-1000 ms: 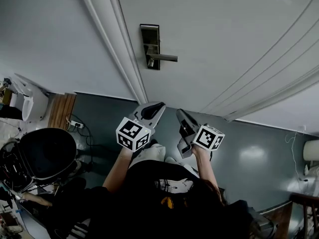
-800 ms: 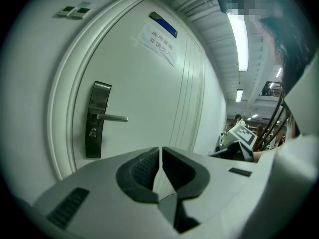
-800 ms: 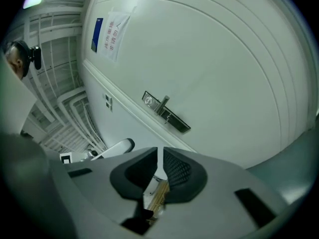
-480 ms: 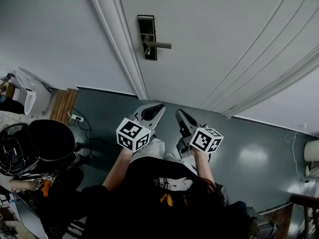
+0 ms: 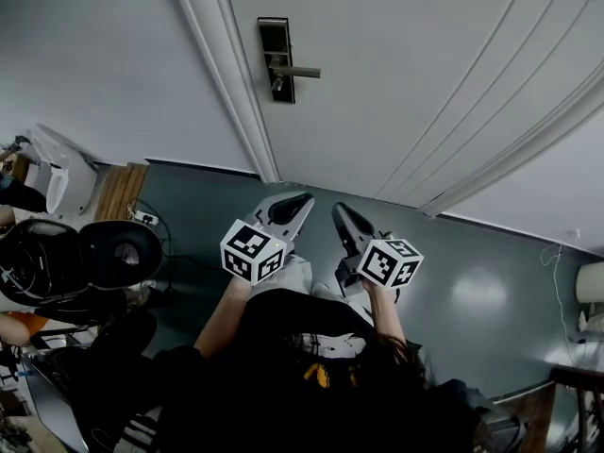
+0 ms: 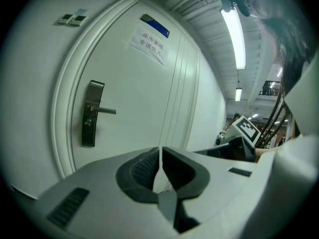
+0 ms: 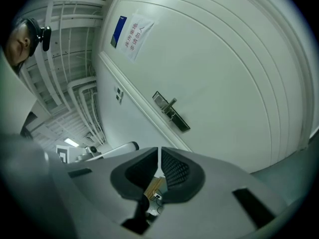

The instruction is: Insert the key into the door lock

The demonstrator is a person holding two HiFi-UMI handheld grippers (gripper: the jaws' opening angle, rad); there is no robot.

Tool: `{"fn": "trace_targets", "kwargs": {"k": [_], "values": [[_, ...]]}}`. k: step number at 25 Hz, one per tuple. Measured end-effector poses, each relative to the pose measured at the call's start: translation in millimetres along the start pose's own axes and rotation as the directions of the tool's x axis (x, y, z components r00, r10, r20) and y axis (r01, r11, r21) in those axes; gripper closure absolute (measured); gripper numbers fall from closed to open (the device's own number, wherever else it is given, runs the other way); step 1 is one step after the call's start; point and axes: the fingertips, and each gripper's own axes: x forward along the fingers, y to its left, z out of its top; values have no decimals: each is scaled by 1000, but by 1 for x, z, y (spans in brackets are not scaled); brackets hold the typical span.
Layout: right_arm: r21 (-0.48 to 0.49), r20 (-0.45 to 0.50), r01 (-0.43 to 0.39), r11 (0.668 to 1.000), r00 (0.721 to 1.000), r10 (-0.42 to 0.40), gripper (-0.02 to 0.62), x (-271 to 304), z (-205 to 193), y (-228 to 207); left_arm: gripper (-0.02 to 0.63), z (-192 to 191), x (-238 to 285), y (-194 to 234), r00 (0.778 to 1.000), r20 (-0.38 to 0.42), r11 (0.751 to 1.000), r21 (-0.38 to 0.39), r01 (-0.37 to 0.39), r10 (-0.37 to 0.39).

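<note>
Your left gripper (image 5: pixel 300 199) and right gripper (image 5: pixel 340 213) sit side by side, low centre, each with its jaws pressed together tip to tip. Door lock (image 5: pixel 276 59) is on the white door (image 5: pixel 396 64), at 11 o'clock from both grippers and well apart from them.

The door lock (image 5: pixel 276 59) is seen as a dark, upright rectangular plate fixed to the white door (image 5: pixel 406 74), close to its left edge beside the frame (image 5: pixel 225 74). A silver lever (image 5: pixel 300 71) is carried at mid-plate, pointing right. Just below it a small round part, possibly the keyhole, can be made out.
</note>
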Motion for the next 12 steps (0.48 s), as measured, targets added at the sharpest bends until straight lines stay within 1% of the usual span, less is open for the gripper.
{"fn": "trace_targets", "kwargs": {"k": [4, 12], "values": [[-21, -1, 5, 1000, 1000, -5, 577, -3, -3, -3, 583, -6, 2, -2, 1000, -2, 1000, 2, 3, -3], [-69, -19, 1, 998, 1000, -3, 581, -3, 0, 0, 583, -2, 1, -3, 1000, 7, 1000, -1, -2, 2]]}}
